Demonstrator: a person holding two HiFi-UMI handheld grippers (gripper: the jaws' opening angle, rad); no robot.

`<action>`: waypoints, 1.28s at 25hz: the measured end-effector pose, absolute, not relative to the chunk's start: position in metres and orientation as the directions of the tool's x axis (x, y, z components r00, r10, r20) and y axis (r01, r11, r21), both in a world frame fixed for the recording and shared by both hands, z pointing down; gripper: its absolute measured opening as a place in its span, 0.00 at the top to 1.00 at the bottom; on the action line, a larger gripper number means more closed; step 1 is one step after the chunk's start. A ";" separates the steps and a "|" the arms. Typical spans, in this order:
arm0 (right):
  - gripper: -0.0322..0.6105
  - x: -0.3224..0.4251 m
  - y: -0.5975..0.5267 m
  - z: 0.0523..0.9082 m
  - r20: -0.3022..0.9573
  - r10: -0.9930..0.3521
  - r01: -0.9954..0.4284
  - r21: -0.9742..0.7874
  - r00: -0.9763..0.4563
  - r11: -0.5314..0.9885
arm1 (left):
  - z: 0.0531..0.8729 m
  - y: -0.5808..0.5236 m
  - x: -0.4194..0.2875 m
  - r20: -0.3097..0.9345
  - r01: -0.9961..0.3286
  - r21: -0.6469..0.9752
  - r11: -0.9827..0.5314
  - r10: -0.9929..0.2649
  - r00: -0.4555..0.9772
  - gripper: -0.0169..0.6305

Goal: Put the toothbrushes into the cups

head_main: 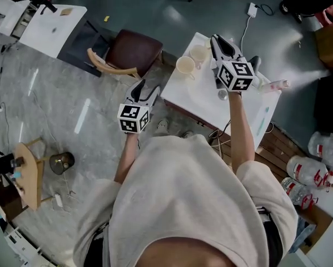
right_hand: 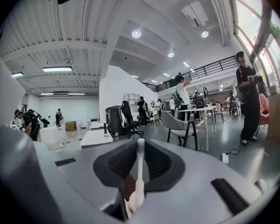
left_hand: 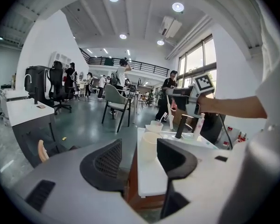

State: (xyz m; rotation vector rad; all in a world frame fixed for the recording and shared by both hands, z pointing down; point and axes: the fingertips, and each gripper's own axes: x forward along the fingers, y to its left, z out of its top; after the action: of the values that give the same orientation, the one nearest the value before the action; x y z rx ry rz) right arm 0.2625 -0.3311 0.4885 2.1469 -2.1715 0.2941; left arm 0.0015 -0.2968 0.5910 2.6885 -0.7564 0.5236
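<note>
White plastic is what I see pinched in the right gripper (head_main: 216, 39). It is a toothbrush (right_hand: 139, 171), and the jaws are closed in on it. In the right gripper view its handle runs up the narrow gap between the two pads, with the head poking out past their tips. In the left gripper view the same brush hangs down out of the jaws.

That gripper is over the table (head_main: 197, 96), above its far edge and just beside the two cups. Both cups stand by the table's far left corner. The nearer cup (head_main: 185, 65) sits close to the left edge, and the farther cup (head_main: 199, 53) is right behind it. I can't tell from the head view whether either cup has anything in it.

The left gripper (head_main: 145, 89) is off the table, out past the left edge and over the floor, near a brown chair (head_main: 133, 52). Its jaws stand well apart with nothing between the pads. In the left gripper view I only see the nearer cup and the table's corner beyond them.

A dark bottle (left_hand: 181, 126) and a pale tube (left_hand: 199, 125) stand upright toward the table's far right corner, well apart from the cups.
</note>
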 end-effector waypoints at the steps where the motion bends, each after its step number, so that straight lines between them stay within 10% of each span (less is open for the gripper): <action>1: 0.88 0.263 -0.338 0.487 0.180 -0.983 -0.996 -0.091 -0.024 0.008 | 0.592 -0.298 0.000 0.422 -0.552 0.184 -0.813 -0.442 0.792 0.61; 32: 0.87 0.263 -0.333 0.601 0.346 -0.938 -0.970 -0.226 0.007 -0.090 | 0.598 -0.310 -0.008 0.442 -0.545 0.180 -0.819 -0.428 0.788 0.61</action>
State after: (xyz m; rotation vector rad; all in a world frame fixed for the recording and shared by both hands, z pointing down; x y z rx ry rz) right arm 0.2631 -0.3331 0.6006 2.1729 -2.0653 0.6384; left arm -0.0077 -0.3098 0.5980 2.6807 -0.7484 0.5596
